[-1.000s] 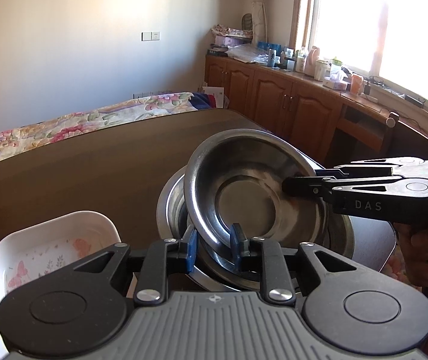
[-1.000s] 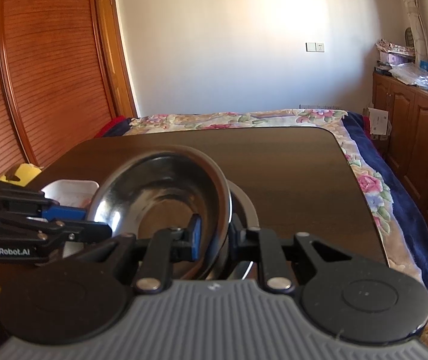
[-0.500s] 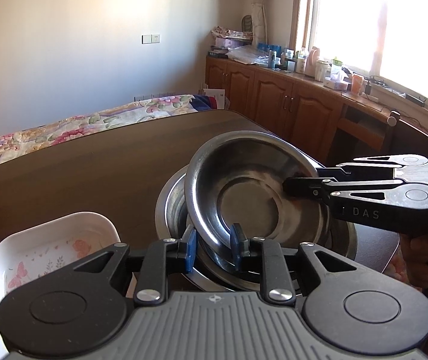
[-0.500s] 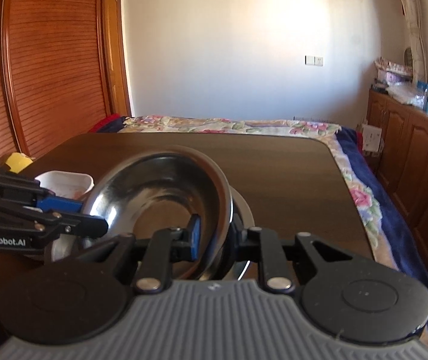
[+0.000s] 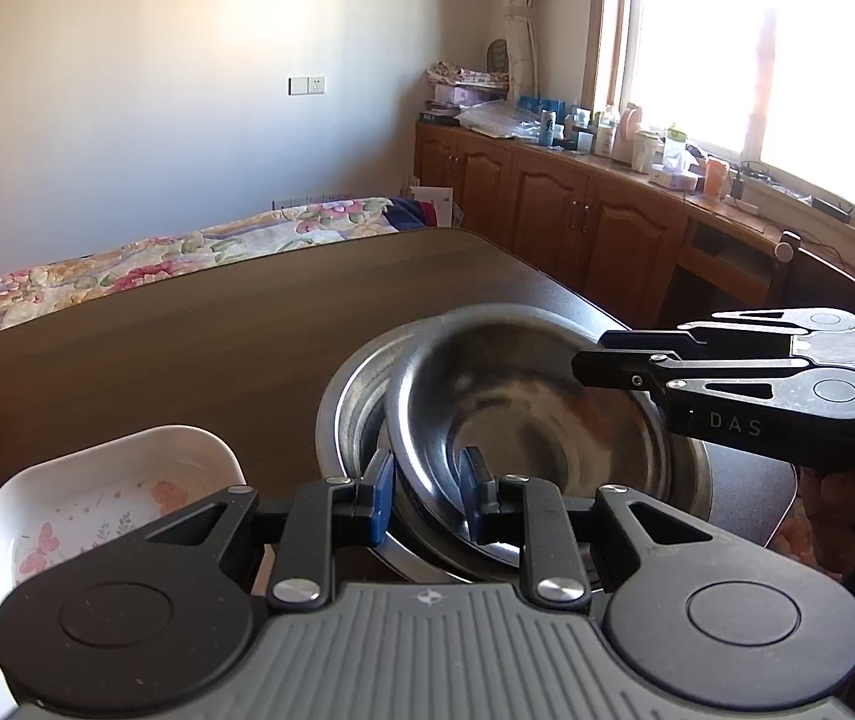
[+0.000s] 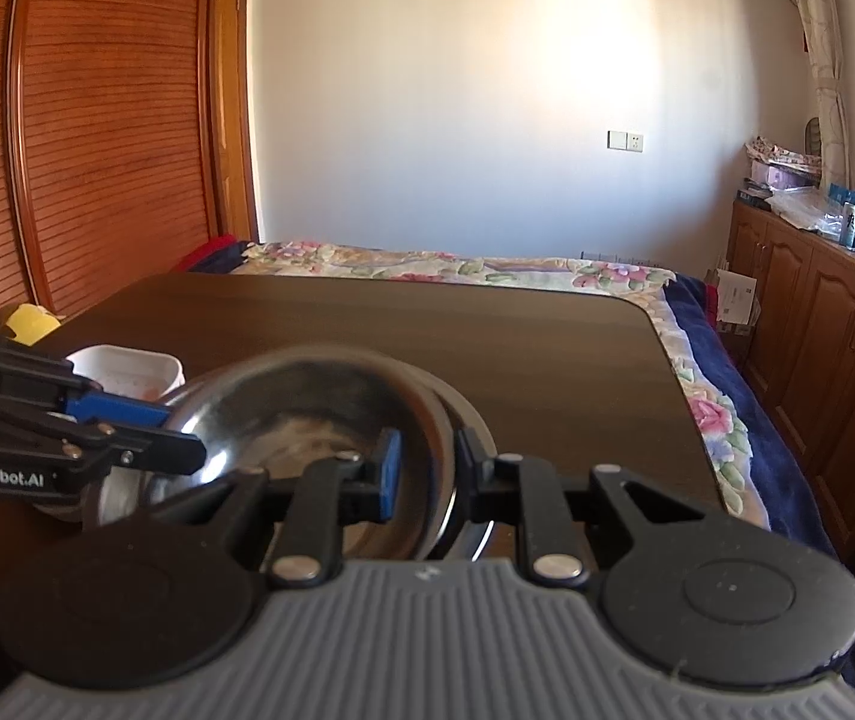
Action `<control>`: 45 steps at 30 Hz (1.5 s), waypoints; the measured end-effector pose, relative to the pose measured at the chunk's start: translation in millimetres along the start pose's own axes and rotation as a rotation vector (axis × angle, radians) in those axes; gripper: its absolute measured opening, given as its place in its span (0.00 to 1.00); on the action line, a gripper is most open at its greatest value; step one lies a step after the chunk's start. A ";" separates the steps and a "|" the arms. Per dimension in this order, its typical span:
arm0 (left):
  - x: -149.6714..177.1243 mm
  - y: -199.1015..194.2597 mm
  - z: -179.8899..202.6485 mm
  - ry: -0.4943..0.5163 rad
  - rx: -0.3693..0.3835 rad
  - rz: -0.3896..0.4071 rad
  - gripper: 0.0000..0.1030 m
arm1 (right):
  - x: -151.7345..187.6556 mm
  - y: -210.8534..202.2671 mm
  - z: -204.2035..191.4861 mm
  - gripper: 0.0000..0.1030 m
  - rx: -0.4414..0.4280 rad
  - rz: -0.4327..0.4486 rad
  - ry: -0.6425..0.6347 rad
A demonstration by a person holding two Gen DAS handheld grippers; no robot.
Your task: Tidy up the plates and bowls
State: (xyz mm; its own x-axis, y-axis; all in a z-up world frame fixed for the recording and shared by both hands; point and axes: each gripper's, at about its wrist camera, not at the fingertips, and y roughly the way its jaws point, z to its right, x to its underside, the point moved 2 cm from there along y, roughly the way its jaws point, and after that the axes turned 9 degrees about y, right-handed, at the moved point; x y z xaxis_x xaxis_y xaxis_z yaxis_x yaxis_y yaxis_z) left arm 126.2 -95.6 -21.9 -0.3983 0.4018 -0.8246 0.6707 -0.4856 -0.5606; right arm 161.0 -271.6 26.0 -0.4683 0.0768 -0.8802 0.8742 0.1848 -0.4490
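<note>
A small steel bowl sits tilted inside a larger steel bowl on the dark wooden table. My left gripper is shut on the small bowl's near rim. My right gripper is shut on its rim from the opposite side, and shows in the left wrist view as black fingers at the bowl's right edge. In the right wrist view the left gripper reaches in from the left. A white dish with a butterfly print stands just left of the bowls.
Beyond the table lies a bed with a floral cover. Wooden cabinets with bottles on top run under the bright window. A slatted wooden wardrobe stands at the left. A hand holds the right gripper.
The small steel bowl has come down and levelled, settling deeper into the larger bowl. Both grippers dropped with it and kept their hold on its rim.
</note>
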 end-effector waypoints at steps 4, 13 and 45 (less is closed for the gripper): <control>-0.2 -6.6 -0.5 -0.006 -0.008 0.023 0.28 | -1.4 -4.3 0.9 0.22 0.005 0.032 0.005; 0.5 -23.1 7.5 0.006 -0.065 0.138 0.83 | 3.2 -16.9 4.4 0.50 0.027 0.139 0.029; 31.2 -4.2 15.6 -0.079 -0.122 0.158 0.63 | 38.6 4.5 17.6 0.54 0.000 0.171 0.177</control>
State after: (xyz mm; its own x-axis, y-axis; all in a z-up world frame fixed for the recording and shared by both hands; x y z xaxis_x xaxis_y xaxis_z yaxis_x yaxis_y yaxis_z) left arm 101.2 -93.1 -46.4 -0.3265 0.2636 -0.9077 0.7977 -0.4383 -0.4142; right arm 149.1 -285.1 -12.7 -0.3290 0.2776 -0.9026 0.9426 0.1549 -0.2959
